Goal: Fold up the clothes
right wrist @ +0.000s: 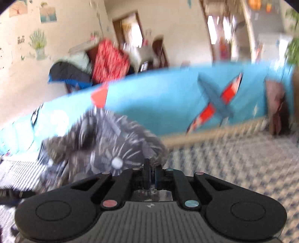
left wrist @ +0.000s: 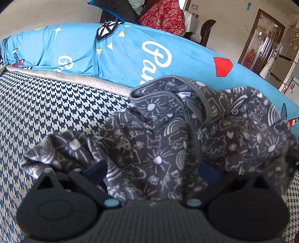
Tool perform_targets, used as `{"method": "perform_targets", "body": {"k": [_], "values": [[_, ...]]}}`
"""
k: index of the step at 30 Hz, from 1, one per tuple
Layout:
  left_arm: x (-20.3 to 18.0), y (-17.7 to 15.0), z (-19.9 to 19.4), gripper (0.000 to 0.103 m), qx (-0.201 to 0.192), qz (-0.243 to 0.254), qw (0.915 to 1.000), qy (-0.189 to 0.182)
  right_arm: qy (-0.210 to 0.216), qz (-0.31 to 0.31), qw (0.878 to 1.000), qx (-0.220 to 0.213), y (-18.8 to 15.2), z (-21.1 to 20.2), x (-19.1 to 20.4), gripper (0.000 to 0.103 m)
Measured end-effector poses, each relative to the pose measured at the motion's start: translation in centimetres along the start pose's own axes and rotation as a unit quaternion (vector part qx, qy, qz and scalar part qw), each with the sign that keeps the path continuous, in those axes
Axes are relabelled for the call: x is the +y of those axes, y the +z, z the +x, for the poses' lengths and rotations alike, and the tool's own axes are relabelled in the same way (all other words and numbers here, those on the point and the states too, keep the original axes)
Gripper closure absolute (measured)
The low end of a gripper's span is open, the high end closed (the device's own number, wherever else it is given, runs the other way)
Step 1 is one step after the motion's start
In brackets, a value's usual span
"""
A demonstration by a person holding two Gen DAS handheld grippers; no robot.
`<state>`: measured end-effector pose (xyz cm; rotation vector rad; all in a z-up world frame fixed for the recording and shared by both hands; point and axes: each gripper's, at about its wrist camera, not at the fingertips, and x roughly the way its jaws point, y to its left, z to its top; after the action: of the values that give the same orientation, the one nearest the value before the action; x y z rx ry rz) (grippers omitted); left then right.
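Left wrist view: a grey fleece jacket (left wrist: 179, 134) printed with white doodles (suns, rainbows, clouds) lies crumpled on a sofa seat covered in blue-and-white houndstooth fabric (left wrist: 46, 112). Its zip runs down the middle, the collar stands at the far edge, and one sleeve (left wrist: 56, 149) trails to the near left. The jacket's far side rests against the sofa back, which is draped in a bright blue cover (left wrist: 121, 56) bearing white script and a red shape. The left gripper (left wrist: 153, 170) has its fingers spread wide, one on each side of the jacket's near part; fabric lies between them, and the pads are apart.

Right wrist view (motion-blurred): the right gripper (right wrist: 151, 172) has its fingers drawn close together, pinching a tuft of the same jacket (right wrist: 104, 142) at its right edge. The rest of the garment extends to the left of the fingers, in front of the blue cover (right wrist: 168, 104); the houndstooth seat (right wrist: 233, 158) fills the right of the frame.

Far background, both views: a pale wall, doorways, and a pile with red floral cloth (left wrist: 164, 16).
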<state>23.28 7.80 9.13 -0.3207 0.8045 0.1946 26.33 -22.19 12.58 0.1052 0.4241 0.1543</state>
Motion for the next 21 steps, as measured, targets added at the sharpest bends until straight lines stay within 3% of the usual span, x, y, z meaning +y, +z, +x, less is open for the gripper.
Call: {"method": "perform_targets", "body": {"k": [2, 4, 5, 6, 16, 21], "values": [[0.2, 0.0, 0.2, 0.0, 0.003, -0.001, 1.0, 0.001, -0.032, -0.017, 0.997, -0.068, 1.3, -0.9, 0.5, 0.097], [0.3, 0.0, 0.3, 0.0, 0.005, -0.001, 1.0, 0.001, -0.045, -0.008, 0.996, -0.081, 2.0, -0.4, 0.5, 0.077], [0.3, 0.0, 0.3, 0.0, 0.006, -0.001, 1.0, 0.001, -0.05, 0.0, 0.997, -0.066, 2.2, 0.1, 0.4, 0.051], [0.4, 0.0, 0.4, 0.0, 0.007, -0.001, 1.0, 0.001, -0.054, 0.008, 0.997, -0.051, 2.3, 0.6, 0.3, 0.04], [0.6, 0.1, 0.3, 0.0, 0.009, -0.004, 1.0, -0.003, -0.053, 0.04, 0.998, 0.011, 1.6, 1.2, -0.9, 0.04], [0.4, -0.1, -0.1, 0.0, 0.005, 0.005, 1.0, -0.005, -0.041, 0.056, 0.994, 0.083, 0.4, 1.2, -2.2, 0.037]]}}
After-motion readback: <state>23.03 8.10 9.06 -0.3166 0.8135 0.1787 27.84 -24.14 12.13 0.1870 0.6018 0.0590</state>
